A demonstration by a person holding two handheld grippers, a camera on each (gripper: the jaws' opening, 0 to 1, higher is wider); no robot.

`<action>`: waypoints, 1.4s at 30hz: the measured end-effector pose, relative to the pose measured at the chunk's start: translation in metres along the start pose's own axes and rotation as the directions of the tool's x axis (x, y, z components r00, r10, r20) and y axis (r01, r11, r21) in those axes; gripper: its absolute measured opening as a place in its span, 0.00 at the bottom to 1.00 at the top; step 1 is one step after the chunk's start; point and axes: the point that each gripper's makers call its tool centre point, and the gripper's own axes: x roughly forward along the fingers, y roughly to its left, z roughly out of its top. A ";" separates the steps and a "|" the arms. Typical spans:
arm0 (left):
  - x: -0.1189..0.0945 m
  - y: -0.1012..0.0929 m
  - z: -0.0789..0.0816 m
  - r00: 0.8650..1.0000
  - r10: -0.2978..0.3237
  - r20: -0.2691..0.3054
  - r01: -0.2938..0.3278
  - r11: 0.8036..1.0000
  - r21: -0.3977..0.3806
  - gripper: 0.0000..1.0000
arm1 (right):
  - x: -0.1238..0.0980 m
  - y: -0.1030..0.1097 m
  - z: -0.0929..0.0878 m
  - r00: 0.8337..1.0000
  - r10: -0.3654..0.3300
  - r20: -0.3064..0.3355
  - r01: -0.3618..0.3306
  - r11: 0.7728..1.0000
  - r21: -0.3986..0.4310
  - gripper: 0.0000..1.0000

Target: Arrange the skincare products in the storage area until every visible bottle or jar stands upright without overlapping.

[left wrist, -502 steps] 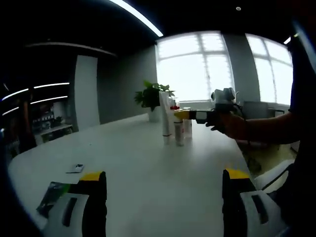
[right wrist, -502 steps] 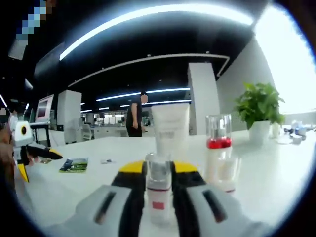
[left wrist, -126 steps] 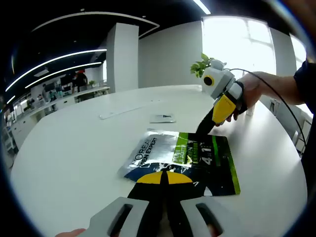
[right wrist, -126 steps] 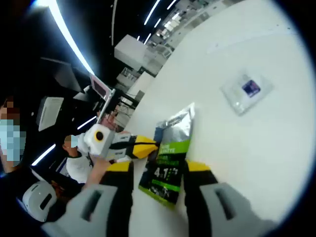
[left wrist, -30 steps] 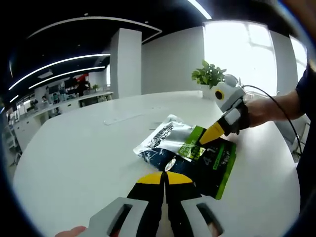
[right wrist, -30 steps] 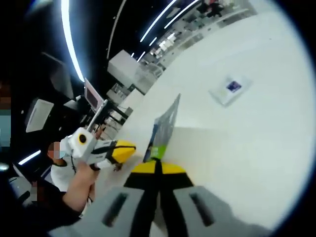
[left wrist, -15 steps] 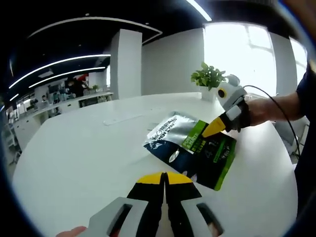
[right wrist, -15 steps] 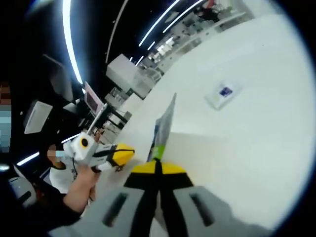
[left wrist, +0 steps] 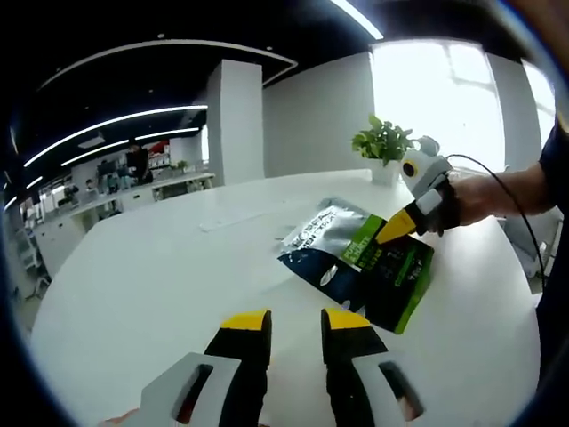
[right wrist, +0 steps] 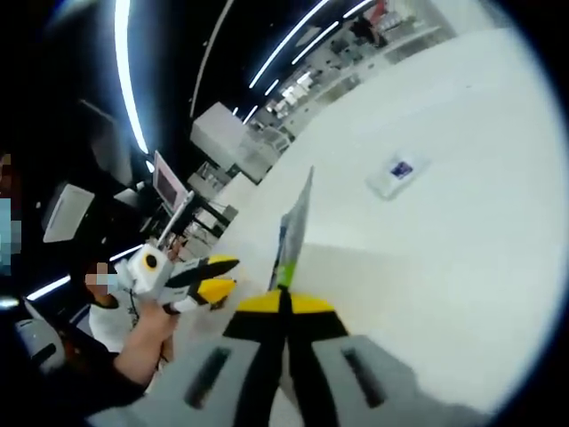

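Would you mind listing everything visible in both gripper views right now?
Pouch: one, silver, dark and green, held off the table by its edge in the right gripper.
Table: one, white, under everything.
Small packet: one, clear with a blue mark, flat on the table.
Potted plant: one, green in a white pot, at the table's far side.
Left gripper: yellow tips, jaws apart, holding nothing.
Right gripper: yellow tips, jaws shut on the pouch.
Hand: one, gripping the right gripper's handle.
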 end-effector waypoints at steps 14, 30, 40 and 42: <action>-0.006 0.001 -0.003 0.999 0.041 0.018 -0.042 0.999 0.018 0.58 | -0.009 0.003 -0.002 1.000 -0.004 0.020 0.003 1.000 0.023 0.00; -0.017 -0.008 -0.003 0.998 0.031 0.054 -0.030 0.999 -0.014 0.77 | -0.030 0.014 0.001 0.998 -0.020 0.057 0.018 0.999 0.035 0.00; -0.020 -0.015 -0.004 0.998 0.018 0.061 -0.016 0.999 -0.028 0.83 | -0.059 0.013 0.005 0.994 -0.040 0.101 0.033 0.997 0.067 0.00; -0.021 -0.017 -0.003 0.998 0.015 0.064 -0.014 1.000 -0.026 0.83 | -0.066 0.013 0.006 0.993 -0.046 0.112 0.038 0.997 0.072 0.00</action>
